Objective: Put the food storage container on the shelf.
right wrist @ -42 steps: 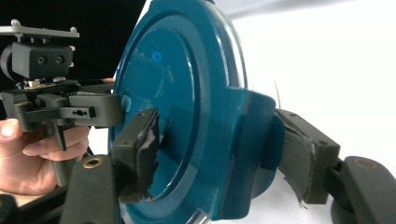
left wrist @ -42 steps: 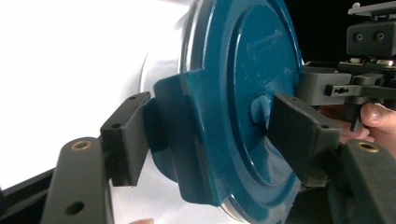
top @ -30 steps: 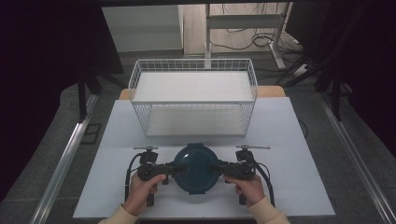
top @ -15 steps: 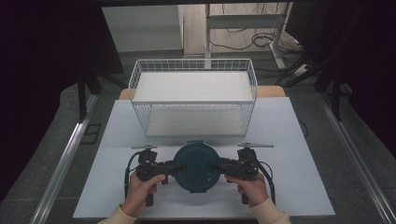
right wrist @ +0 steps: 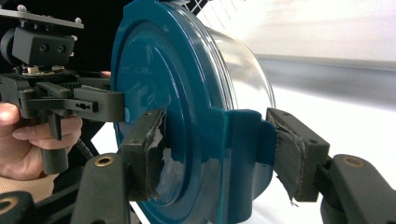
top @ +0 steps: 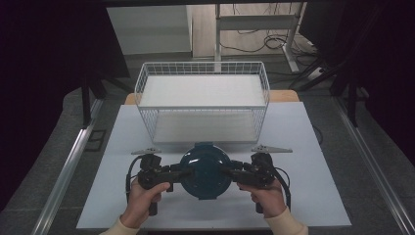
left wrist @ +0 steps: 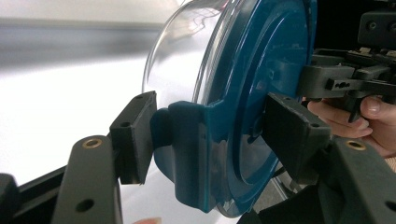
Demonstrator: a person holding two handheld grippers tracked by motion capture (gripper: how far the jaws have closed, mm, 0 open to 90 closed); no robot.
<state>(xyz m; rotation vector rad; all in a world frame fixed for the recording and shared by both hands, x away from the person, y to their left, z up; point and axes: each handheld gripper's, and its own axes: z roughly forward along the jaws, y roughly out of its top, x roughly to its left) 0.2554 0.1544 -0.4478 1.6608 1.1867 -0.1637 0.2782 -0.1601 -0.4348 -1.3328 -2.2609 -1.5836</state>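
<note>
Two sets of tongs grip one round container between them, near the front edge of the white tabletop. The container has a dark teal lid and a clear bowl-shaped body; from the high view the lid faces up.

The left tongs meet the container at its left side, held in the person's left hand. In the left gripper view, the left tongs are closed down on a teal latch tab that folds over the lid's rim: one black pad presses the tab's outer face, the other sits against the flat of the lid. The clear body bulges away behind the lid.

The right tongs meet the container at its right side, held in the right hand. In the right gripper view, the right tongs likewise clamp a teal tab at the rim, one worn, torn-looking pad on the lid face and the other on the tab's outer side. Farther off in that view the left tongs' jaw reaches the lid's far edge, with fingers wrapped on its handle.

Just behind the container stands a white wire basket with a pale floor, well within the tabletop. Dark cables trail from both grippers toward the person.
</note>
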